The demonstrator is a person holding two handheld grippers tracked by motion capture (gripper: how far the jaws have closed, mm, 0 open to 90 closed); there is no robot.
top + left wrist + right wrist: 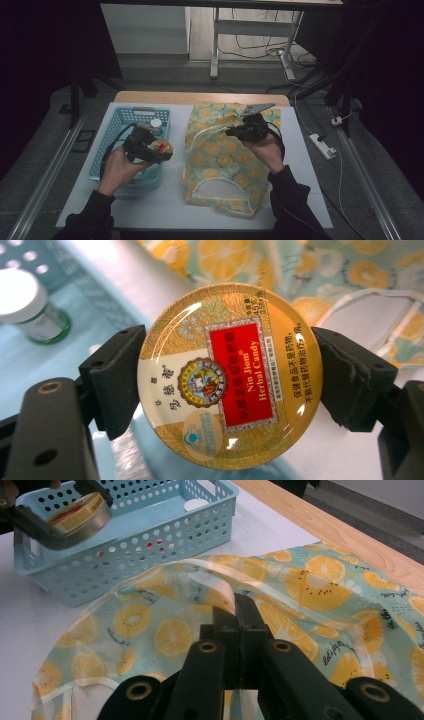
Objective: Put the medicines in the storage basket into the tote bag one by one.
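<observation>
Left gripper (227, 375) clamped the round gold herbal-candy tin (229, 376) edge-on above the pale-blue perforated plastic basket (107, 150). Right gripper (235, 611), jaws shut, pinched the lemon-print fabric bag (310, 595). Best to hold the mouth wide and the tin level.

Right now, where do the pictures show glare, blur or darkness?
Left gripper view: bright glare spots on the candy tin, white-capped bottle and fabric bag out of focus. High view: dim, surroundings nearly black. Right gripper view: evenly lit, basket sharp.
</observation>
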